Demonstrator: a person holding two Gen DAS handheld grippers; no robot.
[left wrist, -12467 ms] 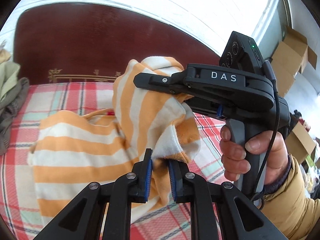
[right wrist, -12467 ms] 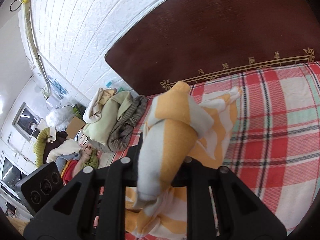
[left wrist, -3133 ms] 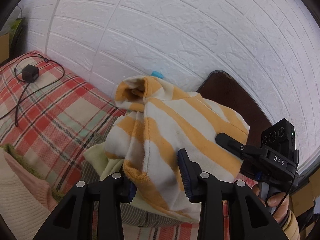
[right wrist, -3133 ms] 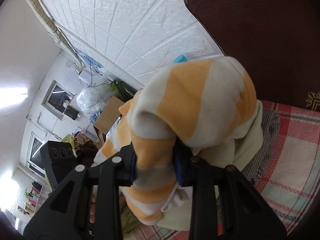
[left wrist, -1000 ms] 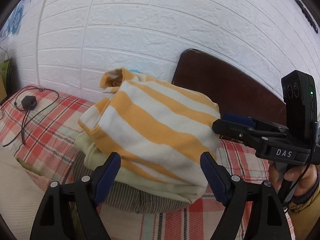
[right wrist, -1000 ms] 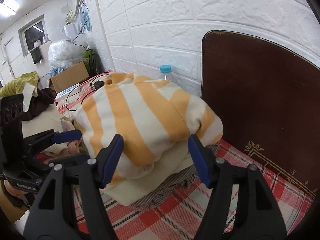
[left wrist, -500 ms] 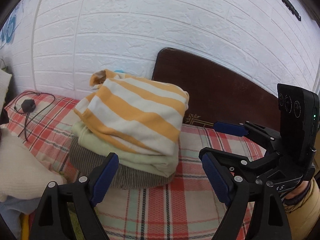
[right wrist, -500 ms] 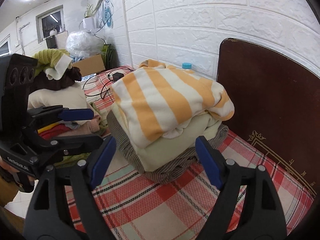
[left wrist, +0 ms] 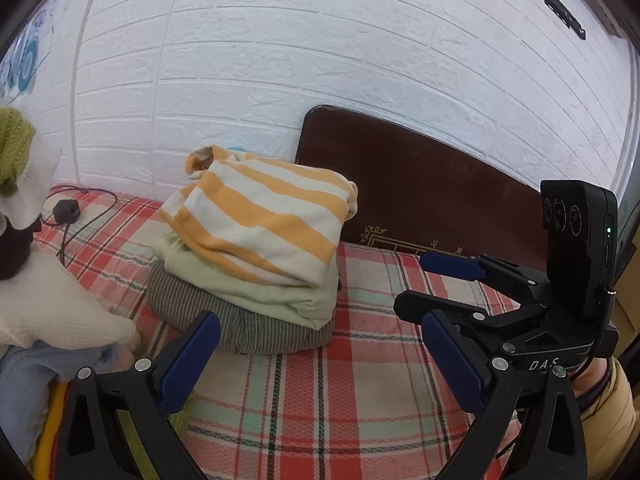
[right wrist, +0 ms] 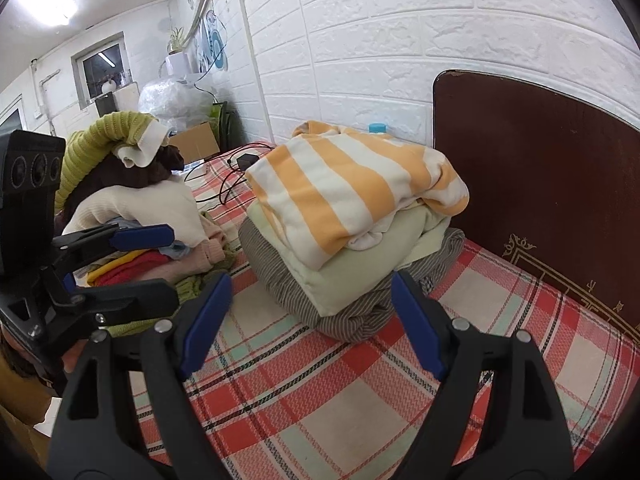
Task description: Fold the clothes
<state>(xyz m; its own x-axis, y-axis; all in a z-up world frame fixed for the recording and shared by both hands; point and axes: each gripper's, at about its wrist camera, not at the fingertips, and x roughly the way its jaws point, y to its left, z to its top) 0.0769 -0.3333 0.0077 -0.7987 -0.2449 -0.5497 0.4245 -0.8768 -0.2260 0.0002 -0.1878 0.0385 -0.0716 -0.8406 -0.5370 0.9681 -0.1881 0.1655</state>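
Clothes folded and stacked on plaid blanket (left wrist: pixel 304 392). Nearest, left gripper (left wrist: pixel 320 364) with jaws opening, nothing between them; right gripper (right wrist: pixel 312 322) spread wide, empty. Beyond, apart from both: orange-and-white striped top (left wrist: pixel 260 224) crowning pale green garment (left wrist: pixel 256 288) and striped grey one (left wrist: pixel 240 328) (beside an unfolded heap (right wrist: pixel 132 216)). Farthest, dark headboard (left wrist: pixel 424 196), white brick wall (left wrist: pixel 320 60).

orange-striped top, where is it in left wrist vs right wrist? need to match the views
Left wrist: orange-and-white striped top sits left of centre, topping the folded stack.
Right wrist: same top is centre, slightly above the middle, topping the stack.
Shared landmark: dark brown headboard, right of the stack in both.
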